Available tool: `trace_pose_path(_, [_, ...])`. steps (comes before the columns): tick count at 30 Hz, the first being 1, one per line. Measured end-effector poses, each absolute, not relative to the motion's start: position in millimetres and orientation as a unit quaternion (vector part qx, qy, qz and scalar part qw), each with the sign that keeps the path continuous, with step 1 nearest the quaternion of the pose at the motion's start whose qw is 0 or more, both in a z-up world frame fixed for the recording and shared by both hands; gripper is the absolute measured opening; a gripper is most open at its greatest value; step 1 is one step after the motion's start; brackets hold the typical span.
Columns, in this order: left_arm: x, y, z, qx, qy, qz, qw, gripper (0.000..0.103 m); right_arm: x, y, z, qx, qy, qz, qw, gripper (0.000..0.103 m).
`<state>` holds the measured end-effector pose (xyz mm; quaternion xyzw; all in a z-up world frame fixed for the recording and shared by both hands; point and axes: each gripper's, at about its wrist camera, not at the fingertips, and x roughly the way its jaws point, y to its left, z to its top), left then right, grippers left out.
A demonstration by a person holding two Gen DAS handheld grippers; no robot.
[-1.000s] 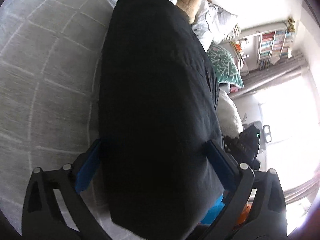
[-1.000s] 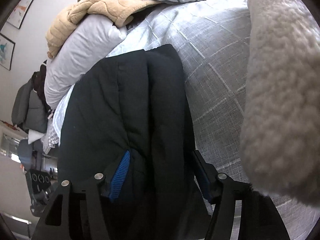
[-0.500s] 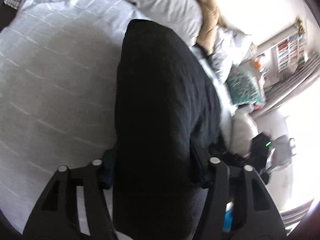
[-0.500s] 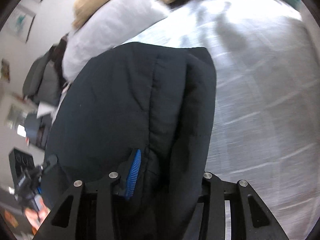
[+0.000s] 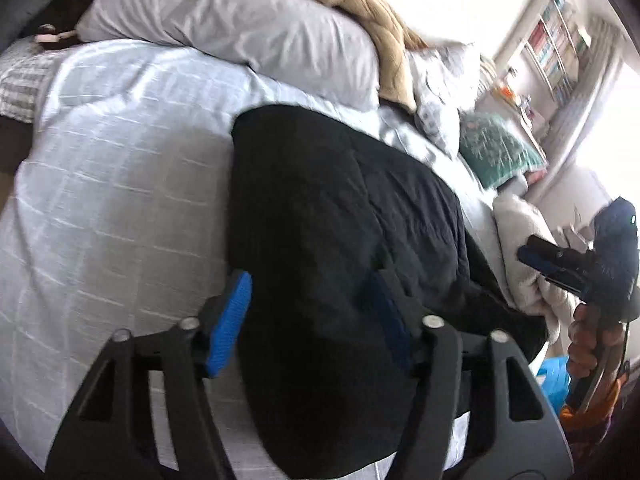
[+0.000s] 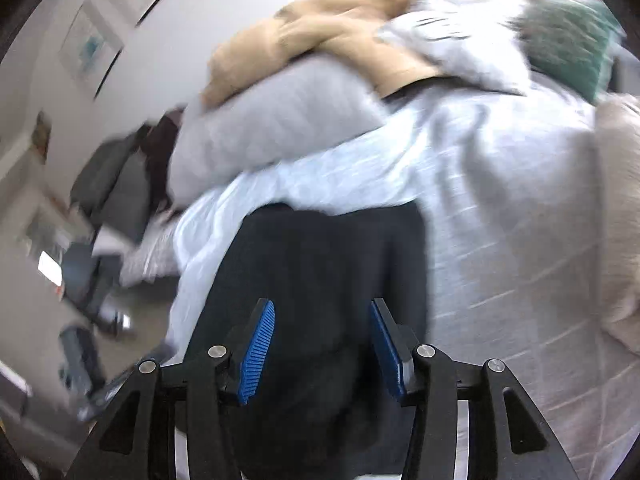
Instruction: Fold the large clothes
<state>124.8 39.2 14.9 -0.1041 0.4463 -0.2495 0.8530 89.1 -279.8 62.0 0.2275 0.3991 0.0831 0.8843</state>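
On the grey checked duvet [image 5: 120, 200], the folded black jacket [image 5: 340, 220] lies with its long axis running near to far toward the pillows [image 5: 240, 28]. The left gripper [image 5: 308, 320] and right gripper [image 6: 324, 344] both stand spread open over its near end.

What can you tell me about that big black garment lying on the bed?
The black garment looks padded and quilted, with stitched seams, like a puffy jacket. It lies folded into a thick bundle on the pale checked bedspread, below the pillows. The left gripper and the right gripper each straddle its near edge, fingers spread.
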Motion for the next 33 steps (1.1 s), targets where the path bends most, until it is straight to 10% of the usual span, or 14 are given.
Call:
trace_pose_path(9, [109, 8, 3, -0.014, 0.423, -0.255, 0.87, 0.068, 103, -245, -26, 0.182, 0.544, 0.064, 0.816, 0.048])
trace_pose_path(11, [112, 12, 8, -0.034, 0.418, -0.257, 0.871, 0.068, 102, -248, -20, 0.186, 0.522, 0.072, 0.829, 0.026])
trace_pose_path(15, [108, 14, 21, -0.092, 0.383, -0.292, 0.872, 0.064, 69, -233, 47, 0.081, 0.381, 0.044, 0.92, 0.022])
trace_pose_path(18, [104, -8, 15, -0.076, 0.392, -0.319, 0.859, 0.064, 57, -231, 61, 0.017, 0.339, -0.012, 0.941, 0.022])
trace_pose_path(24, [86, -60, 5, 0.069, 0.382, -0.327, 0.862, 0.068, 92, -299, -36, 0.127, 0.523, -0.074, 0.84, 0.039])
trace_pose_path(33, [115, -42, 44, -0.022, 0.34, -0.299, 0.891, 0.068, 73, -299, 49, 0.154, 0.366, -0.084, 0.914, 0.044])
